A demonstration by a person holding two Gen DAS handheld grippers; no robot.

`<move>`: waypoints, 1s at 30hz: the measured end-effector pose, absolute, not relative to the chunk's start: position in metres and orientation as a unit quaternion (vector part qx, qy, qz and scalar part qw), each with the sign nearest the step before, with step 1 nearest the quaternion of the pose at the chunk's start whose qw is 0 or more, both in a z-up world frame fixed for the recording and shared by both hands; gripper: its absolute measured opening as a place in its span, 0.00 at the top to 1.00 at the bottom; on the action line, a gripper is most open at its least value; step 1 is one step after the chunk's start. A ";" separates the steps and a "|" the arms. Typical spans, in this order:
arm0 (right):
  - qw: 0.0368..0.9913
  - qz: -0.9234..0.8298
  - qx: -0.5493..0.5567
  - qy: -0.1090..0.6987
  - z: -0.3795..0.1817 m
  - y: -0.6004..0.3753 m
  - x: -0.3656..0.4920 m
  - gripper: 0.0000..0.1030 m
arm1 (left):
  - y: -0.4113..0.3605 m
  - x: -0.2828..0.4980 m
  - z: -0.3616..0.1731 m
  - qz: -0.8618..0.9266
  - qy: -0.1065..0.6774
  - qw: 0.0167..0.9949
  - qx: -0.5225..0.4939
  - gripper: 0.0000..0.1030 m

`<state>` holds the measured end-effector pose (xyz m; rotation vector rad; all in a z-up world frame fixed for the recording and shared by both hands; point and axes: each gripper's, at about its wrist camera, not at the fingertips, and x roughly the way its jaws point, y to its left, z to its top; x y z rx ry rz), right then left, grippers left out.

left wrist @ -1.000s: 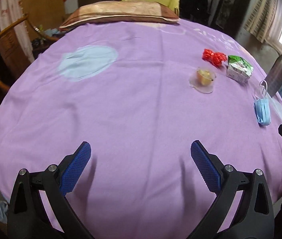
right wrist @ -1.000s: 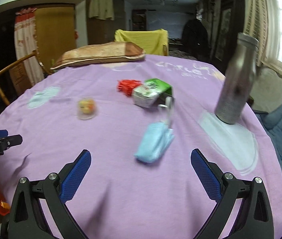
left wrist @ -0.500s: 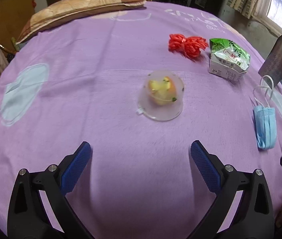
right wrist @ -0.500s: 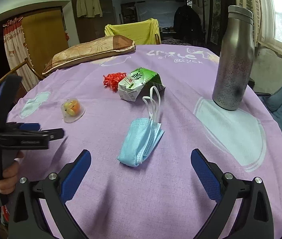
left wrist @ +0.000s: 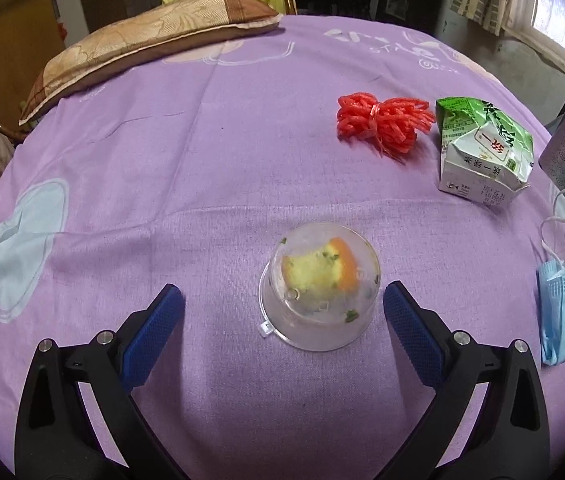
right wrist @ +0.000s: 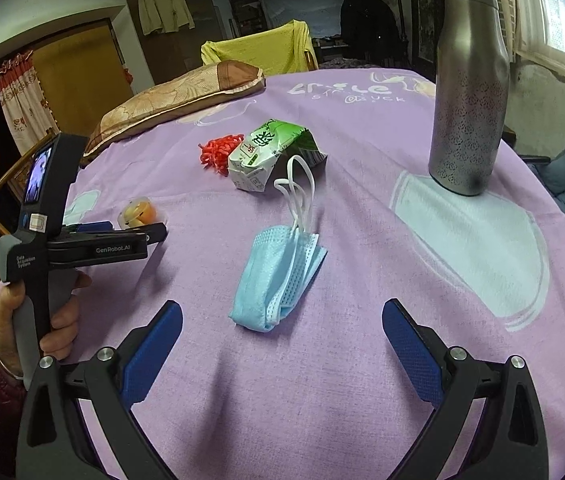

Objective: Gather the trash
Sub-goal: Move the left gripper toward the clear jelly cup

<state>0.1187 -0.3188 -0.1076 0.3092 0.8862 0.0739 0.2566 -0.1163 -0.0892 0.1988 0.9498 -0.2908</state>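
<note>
A clear cup (left wrist: pixel 319 286) with yellow-orange food scraps inside sits on the purple cloth (left wrist: pixel 202 160), between the wide-open jaws of the left gripper (left wrist: pixel 282 316). The right gripper (right wrist: pixel 282 330) hangs open just before a blue mask (right wrist: pixel 278 276). A crushed green carton (left wrist: pixel 482 152) lies beyond.

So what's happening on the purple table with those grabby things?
A person is tidying up trash with a pair of tongs in each hand. The left tongs are open, with the clear plastic cup of leftover food sitting between the tips, not squeezed yet. The right tongs are open too, pointing at the blue face mask. The green carton, the red string bundle and the metal bottle rest on the purple cloth, untouched.
</note>
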 end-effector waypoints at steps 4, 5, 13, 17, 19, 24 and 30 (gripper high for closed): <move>0.883 0.039 0.162 0.439 -0.112 -0.321 0.124 0.04 | -0.116 0.256 -0.090 -0.139 0.453 0.876 0.093 0.05; 0.881 0.040 0.166 0.441 -0.113 -0.323 0.124 0.04 | -0.116 0.256 -0.090 -0.139 0.453 0.876 0.093 0.05; 0.851 0.067 0.228 0.469 -0.127 -0.336 0.132 0.04 | -0.116 0.255 -0.090 -0.140 0.453 0.875 0.094 0.05; 0.850 0.069 0.237 0.466 -0.129 -0.338 0.132 0.04 | -0.116 0.255 -0.090 -0.140 0.453 0.876 0.094 0.05; 0.851 0.065 0.229 0.468 -0.129 -0.337 0.133 0.04 | -0.116 0.255 -0.090 -0.140 0.453 0.876 0.093 0.05; 0.852 0.055 0.171 0.492 -0.127 -0.322 0.140 0.04 | -0.116 0.255 -0.090 -0.140 0.453 0.876 0.093 0.05; 0.849 0.055 0.133 0.509 -0.127 -0.314 0.148 0.04 | -0.116 0.255 -0.090 -0.140 0.453 0.875 0.093 0.05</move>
